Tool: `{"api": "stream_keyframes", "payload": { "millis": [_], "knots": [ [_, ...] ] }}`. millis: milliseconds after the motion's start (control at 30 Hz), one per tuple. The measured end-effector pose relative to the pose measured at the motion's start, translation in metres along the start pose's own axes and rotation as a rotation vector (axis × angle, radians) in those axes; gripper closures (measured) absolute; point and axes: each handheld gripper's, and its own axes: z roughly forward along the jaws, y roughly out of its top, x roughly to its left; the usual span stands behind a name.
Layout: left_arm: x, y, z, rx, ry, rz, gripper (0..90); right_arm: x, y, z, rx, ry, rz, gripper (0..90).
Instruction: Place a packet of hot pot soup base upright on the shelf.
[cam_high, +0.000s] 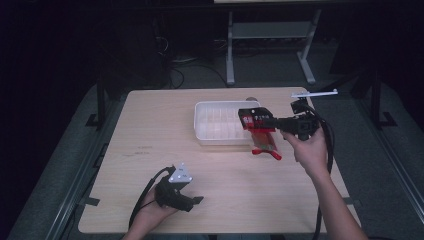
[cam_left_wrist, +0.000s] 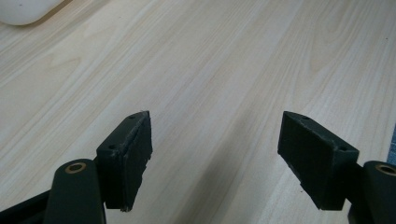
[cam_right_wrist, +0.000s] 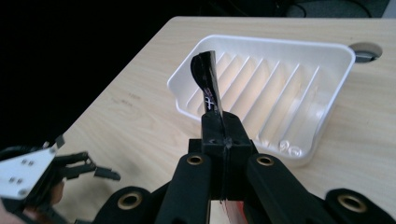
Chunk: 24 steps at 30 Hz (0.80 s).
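Red-and-black packet (cam_high: 261, 131) hangs pinched in the right gripper (cam_high: 270, 121) above the right half of the wooden table (cam_high: 150, 130), just beside the right-hand rim of the white ribbed tray (cam_high: 205, 117); its top edge is level with the tray's near right corner and its lower red end dangles down toward the tabletop, though whether it touches the wood cannot be told. Largest of all, the table carries the tray near its far middle, a shallow white dish with raised ribs along its floor (cam_right_wrist: 261, 93). In the right gripper view the right gripper (cam_right_wrist: 219, 126) has its jaws pressed fully together on the packet, whose thin dark edge (cam_right_wrist: 208, 81) stands up curled above them, in front of the tray. A hand (cam_high: 310, 150) holds that gripper from the right side. The left gripper (cam_high: 192, 201) rests low near the front edge of the table, well apart from tray and packet, held in the person's left hand (cam_high: 155, 212); in the left gripper view (cam_left_wrist: 215, 163) its jaws stand wide apart over bare wood with nothing between them.
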Motion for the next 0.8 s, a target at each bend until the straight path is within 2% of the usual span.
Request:
{"api": "stream_keyframes", "payload": {
  "millis": [233, 500, 800],
  "knots": [
    [0.006, -0.003, -0.006, -0.016, 0.009, -0.022, 25.7, 0.0, 0.02, 0.012, -0.022, -0.033, 0.008, 89.6],
    [0.007, -0.004, -0.006, -0.019, 0.007, -0.025, 25.8, 0.003, 0.038, 0.026, -0.032, -0.083, -0.006, 89.6],
    [0.009, -0.007, -0.007, -0.019, 0.017, -0.035, 25.8, 0.006, 0.058, 0.04, -0.041, -0.158, -0.044, 89.6]
  ]
}}
